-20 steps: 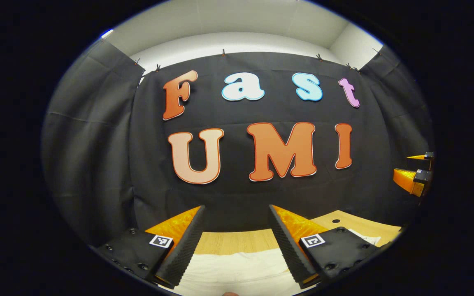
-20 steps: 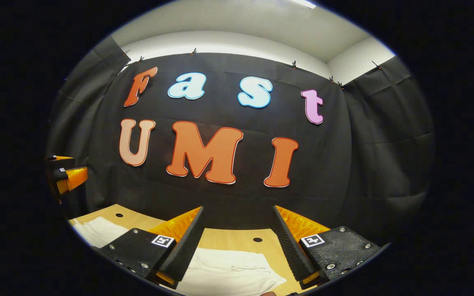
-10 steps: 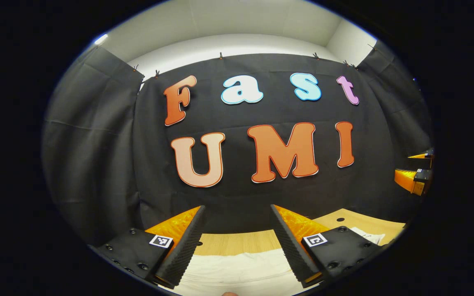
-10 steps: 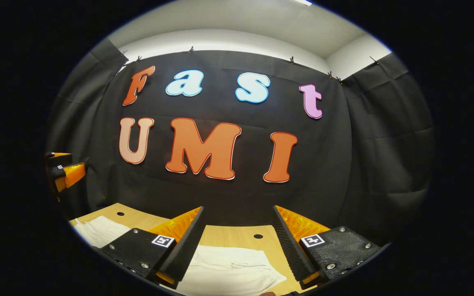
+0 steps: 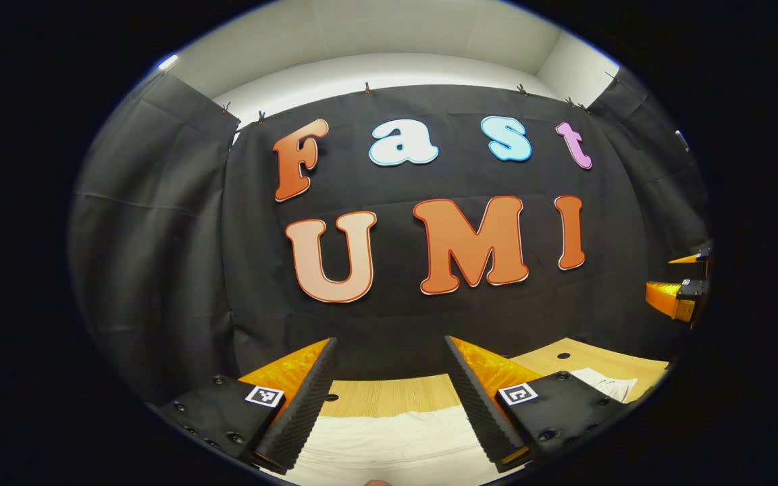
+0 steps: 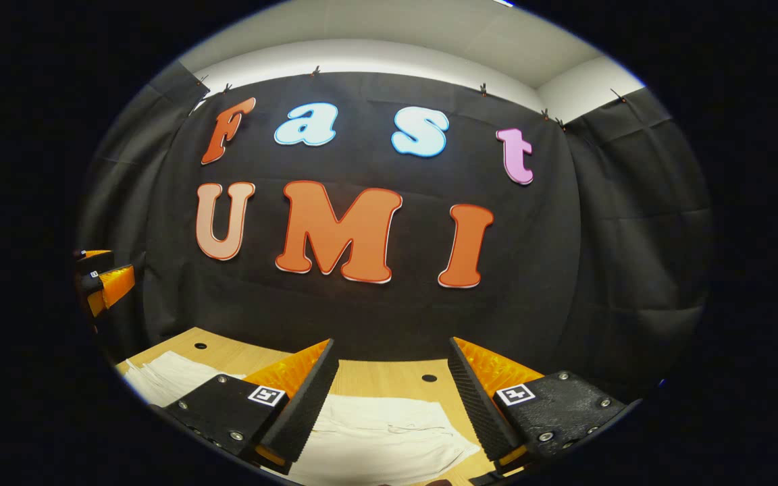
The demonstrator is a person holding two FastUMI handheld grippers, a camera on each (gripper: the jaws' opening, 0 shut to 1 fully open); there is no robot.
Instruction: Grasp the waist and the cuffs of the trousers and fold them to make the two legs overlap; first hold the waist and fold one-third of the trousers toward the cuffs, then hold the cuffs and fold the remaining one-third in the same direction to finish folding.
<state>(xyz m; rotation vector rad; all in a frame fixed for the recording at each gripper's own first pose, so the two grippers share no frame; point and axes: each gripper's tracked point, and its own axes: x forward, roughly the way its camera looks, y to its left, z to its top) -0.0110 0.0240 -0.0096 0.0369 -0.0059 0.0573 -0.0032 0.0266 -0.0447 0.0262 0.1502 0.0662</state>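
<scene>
Tipped a little further down over the last second, both cameras, so more wood and more cloth now in sight at 6 o'clock of each view. Largest, the table (image 6: 389, 374): pale wood with small round holes, running back to the black booth wall. Next, the trousers (image 6: 389, 439): cream-white, lying flat on the table, wrinkled and partly bunched, seen low between the jaws in the right gripper view, with a further stretch of the same cloth at 8 o'clock behind the near finger. Seen again in the left gripper view (image 5: 396, 442) as a pale band at 6 o'clock, plus a small corner at 4 o'clock near the table edge. Left gripper (image 5: 389, 351): jaws spread wide apart, nothing between them, held above the cloth and clear of it. Right gripper (image 6: 392, 351): jaws likewise wide apart and empty, above the trousers, not touching. Far off at 3 o'clock of the left gripper view, the right gripper again, small at the rim; at 9 o'clock of the right gripper view, the left gripper likewise.
</scene>
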